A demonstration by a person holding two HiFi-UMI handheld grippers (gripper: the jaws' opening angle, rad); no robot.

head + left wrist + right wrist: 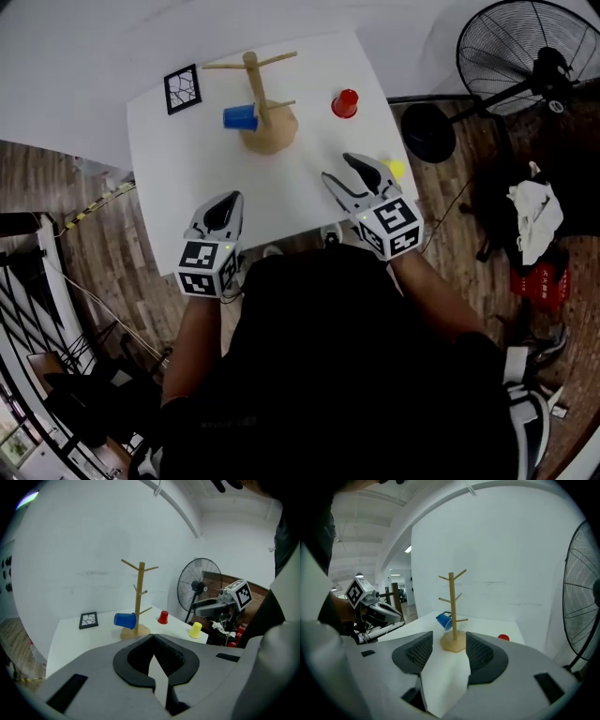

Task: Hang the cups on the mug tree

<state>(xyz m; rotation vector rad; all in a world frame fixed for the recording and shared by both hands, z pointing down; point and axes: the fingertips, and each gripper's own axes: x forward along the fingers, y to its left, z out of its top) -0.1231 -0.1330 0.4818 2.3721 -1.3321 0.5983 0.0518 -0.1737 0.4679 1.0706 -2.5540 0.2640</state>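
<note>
The wooden mug tree point(263, 111) stands at the back middle of the white table point(178, 178). A blue cup point(240, 117) hangs on its side from a low peg on the tree's left. A red cup point(345, 103) stands upside down to the right of the tree. A yellow cup point(396, 170) sits near the right edge, partly hidden behind my right gripper point(341, 170). That gripper is open with nothing between its jaws point(446, 646). My left gripper point(225, 200) hovers over the front left of the table, shut and empty point(153, 638).
A black-framed card point(182, 89) lies at the table's back left. A standing fan point(525, 56) and a heap of cloth and red boxes point(539, 244) are on the floor to the right. Wooden floor surrounds the table.
</note>
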